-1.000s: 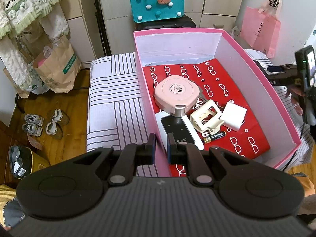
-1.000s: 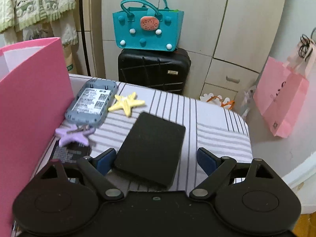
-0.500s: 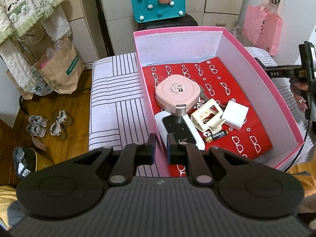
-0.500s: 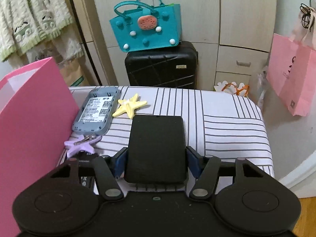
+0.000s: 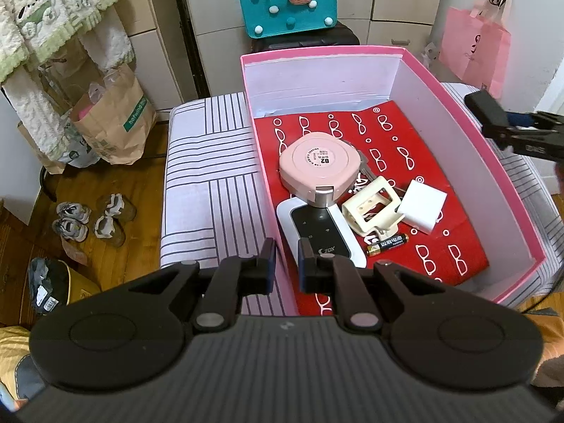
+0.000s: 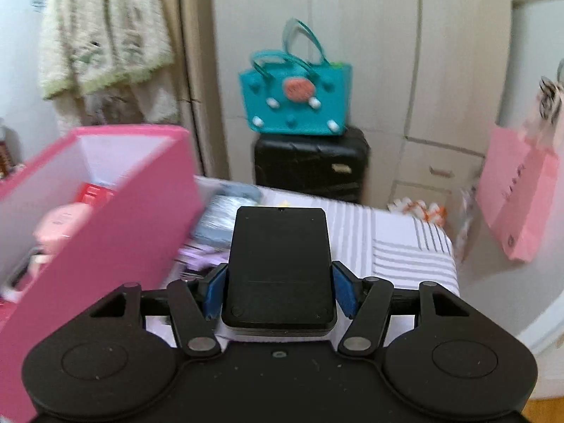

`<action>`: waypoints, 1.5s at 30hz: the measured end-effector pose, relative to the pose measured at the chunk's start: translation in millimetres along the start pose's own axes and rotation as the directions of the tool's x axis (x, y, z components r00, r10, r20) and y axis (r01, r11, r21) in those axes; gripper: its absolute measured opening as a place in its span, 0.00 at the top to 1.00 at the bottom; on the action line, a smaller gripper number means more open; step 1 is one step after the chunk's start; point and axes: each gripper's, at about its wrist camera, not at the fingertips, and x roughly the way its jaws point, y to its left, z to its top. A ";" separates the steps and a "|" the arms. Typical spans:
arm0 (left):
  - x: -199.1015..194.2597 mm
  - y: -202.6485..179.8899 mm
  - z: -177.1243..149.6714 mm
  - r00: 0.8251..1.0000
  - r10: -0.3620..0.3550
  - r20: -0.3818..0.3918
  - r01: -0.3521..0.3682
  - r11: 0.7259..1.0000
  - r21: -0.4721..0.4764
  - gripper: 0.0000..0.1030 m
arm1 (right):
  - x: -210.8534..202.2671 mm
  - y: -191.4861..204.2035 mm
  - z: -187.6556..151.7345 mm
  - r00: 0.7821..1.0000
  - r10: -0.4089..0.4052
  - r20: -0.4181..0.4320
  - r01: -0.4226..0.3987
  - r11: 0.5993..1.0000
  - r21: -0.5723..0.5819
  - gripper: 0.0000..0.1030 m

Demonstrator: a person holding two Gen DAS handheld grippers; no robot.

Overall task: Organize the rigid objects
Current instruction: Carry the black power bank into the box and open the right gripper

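— What does the right gripper (image 6: 278, 290) have?

— A flat black device (image 6: 279, 264), pinched between its blue pads, lifted above the striped cloth (image 6: 405, 246) just beside the pink box (image 5: 500, 190).

— And the left gripper (image 5: 283, 259)?

— Fingers nearly pressed together with nothing between them, hovering at the box's near wall.

— Any writing in the box?

— The round pink case (image 5: 320, 165) has a label reading "02". The white remote (image 5: 319, 234) shows "ZDX". The battery (image 5: 387, 244) carries Chinese characters. A cream clip (image 5: 372, 211) and a white charger (image 5: 423, 211) lie beside them on the red paper (image 5: 387, 134).
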 end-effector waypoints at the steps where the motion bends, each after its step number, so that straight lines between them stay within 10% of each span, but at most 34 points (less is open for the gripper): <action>1: -0.2 0.4 -0.5 1.000 -0.001 0.001 0.001 1.000 -0.004 0.90 | -9.2 5.5 2.9 1.000 0.025 0.017 -0.025 1.000 -0.013 0.36; 11: 1.8 3.1 -5.6 1.000 -0.009 -0.002 0.009 0.999 -0.042 0.90 | -64.6 104.2 36.2 0.944 0.324 0.058 -0.293 0.907 -0.303 0.36; 21: -1.3 -5.6 -9.7 0.999 0.031 0.008 -0.032 0.999 0.019 0.90 | 20.8 163.7 59.3 0.979 0.129 -0.158 -0.192 0.846 -0.498 0.36; 31: -2.7 -2.1 -10.4 1.000 0.004 0.017 -0.004 1.000 0.014 0.90 | 55.4 174.8 53.3 0.957 0.019 -0.289 -0.181 0.819 -0.545 0.36; 45: -5.7 3.3 -15.0 0.999 -0.017 0.032 0.018 0.999 -0.035 0.90 | -16.3 83.2 59.3 0.986 0.159 -0.051 -0.167 0.954 -0.249 0.25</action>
